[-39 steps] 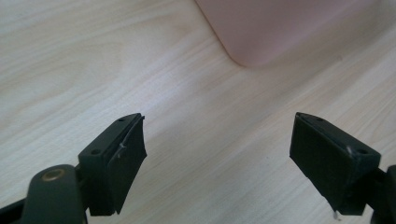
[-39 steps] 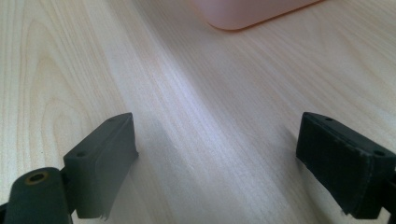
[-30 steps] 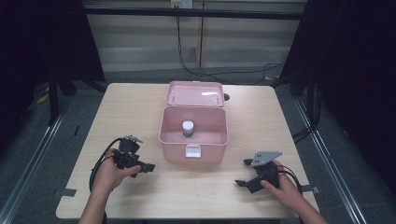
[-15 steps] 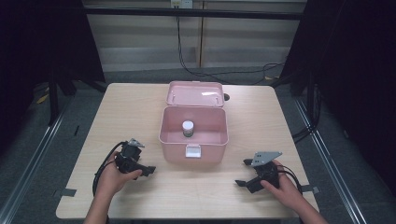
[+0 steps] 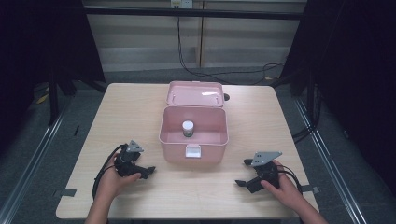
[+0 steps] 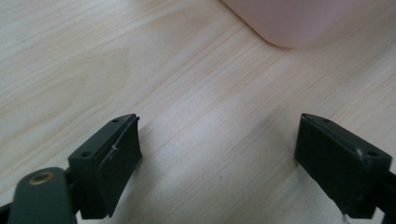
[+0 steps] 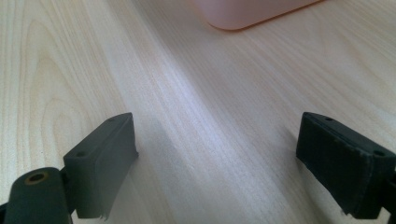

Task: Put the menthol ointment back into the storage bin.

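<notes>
High view had my left gripper [image 5: 148, 171] low on the table [image 5: 121, 112] just left of the pink box [image 5: 194, 140], and my right gripper [image 5: 241, 183] low on the table off the box's front right corner. Both stood apart from the box. In the left gripper view the jaws were spread wide and had just been opening, bare wood between them, nothing held. In the right gripper view its jaws were spread wide too, also empty.

The box sat mid-table, open, lid [image 5: 194, 94] leaning back behind it. A small white-capped bottle [image 5: 187, 128] stood upright inside, near the middle of the floor of the box. White latch [image 5: 193, 151] on the front wall.

Risks as I judged them:
- Closing the lid with one gripper could have slid the whole box back, since it looked light and nothing was bracing it.
- Reaching in for the bottle, a jaw could have caught the box rim or front wall and tipped or dragged it.
- The bottle was narrow and upright, so an off-centre pinch or a nudge from one jaw would likely have knocked it over inside.
- The left gripper's cable [image 5: 100, 170] looped on the table beside my hand, so a fast lift could have snagged it.
</notes>
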### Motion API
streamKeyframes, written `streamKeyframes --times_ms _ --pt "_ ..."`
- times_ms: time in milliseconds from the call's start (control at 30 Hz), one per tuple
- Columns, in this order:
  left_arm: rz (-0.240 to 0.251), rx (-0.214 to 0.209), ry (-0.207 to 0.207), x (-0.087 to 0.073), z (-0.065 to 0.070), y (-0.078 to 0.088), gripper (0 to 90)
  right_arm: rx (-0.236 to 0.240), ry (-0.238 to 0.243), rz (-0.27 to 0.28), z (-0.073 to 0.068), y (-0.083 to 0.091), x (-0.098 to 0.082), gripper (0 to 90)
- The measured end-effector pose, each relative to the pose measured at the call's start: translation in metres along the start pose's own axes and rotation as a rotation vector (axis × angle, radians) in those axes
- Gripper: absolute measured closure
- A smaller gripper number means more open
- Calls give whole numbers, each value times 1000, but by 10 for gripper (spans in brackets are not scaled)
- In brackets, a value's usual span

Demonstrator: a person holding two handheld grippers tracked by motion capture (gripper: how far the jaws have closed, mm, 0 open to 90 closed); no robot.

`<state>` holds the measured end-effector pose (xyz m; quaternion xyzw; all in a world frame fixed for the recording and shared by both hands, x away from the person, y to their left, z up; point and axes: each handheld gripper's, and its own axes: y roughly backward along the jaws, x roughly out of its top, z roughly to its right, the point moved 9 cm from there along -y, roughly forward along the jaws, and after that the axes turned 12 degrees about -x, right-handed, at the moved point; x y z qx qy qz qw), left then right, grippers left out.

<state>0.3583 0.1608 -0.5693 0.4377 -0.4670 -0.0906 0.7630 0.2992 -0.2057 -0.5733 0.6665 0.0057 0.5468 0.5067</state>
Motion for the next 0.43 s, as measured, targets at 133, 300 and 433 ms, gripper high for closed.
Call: streamKeyframes --times_ms 133,300,433 --pt "40 -3 -20 -1 -1 -1 90 0 0 0 0 0 0 116" --pt "83 -12 -33 -2 -2 -4 43 0 1 1 0 0 0 116" --pt "89 -17 -37 -2 -2 -4 36 0 0 0 0 0 0 116"
